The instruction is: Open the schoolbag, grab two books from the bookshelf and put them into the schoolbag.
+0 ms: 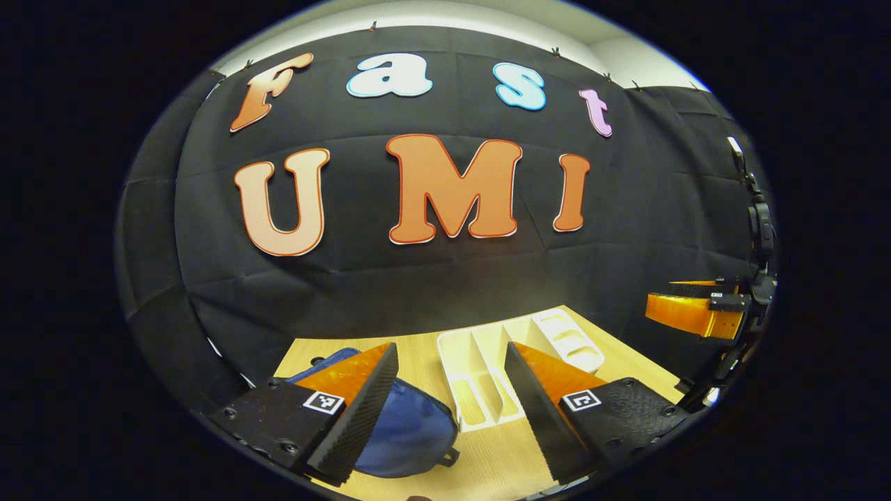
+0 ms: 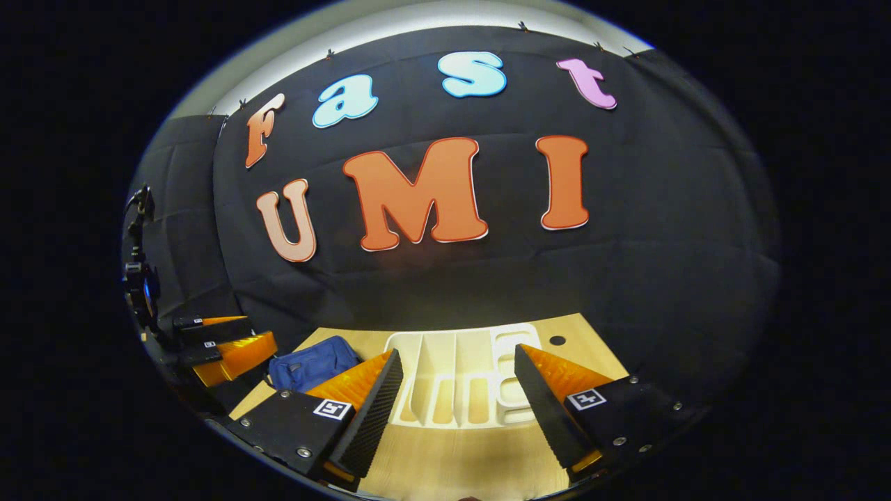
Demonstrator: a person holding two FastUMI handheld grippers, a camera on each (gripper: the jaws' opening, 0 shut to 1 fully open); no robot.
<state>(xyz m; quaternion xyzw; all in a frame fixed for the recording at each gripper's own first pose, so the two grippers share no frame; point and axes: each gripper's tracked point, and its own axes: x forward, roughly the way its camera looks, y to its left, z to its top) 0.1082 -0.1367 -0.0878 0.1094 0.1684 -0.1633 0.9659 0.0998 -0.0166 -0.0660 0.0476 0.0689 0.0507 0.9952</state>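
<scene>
The blue schoolbag (image 1: 411,431) lies zipped on the wooden table (image 1: 501,456), low and left in the left gripper view, partly behind my left finger. Just right of it stands the white bookshelf (image 1: 480,376), its slots showing white dividers. My left gripper (image 1: 451,348) hovers open above both, holding nothing. In the right gripper view the bookshelf (image 2: 445,379) sits straight ahead and the schoolbag (image 2: 313,363) to its left. My right gripper (image 2: 457,353) is open and holds nothing. Each gripper shows at the other view's edge: right gripper (image 1: 661,296), left gripper (image 2: 257,330).
The black cloth wall rises right behind the table's far edge. A dark stand with gear (image 1: 760,223) rises at the right, seen on the left as the stand (image 2: 139,278) in the right gripper view. A small round hole (image 2: 557,340) marks the table (image 2: 452,459) beside the bookshelf.
</scene>
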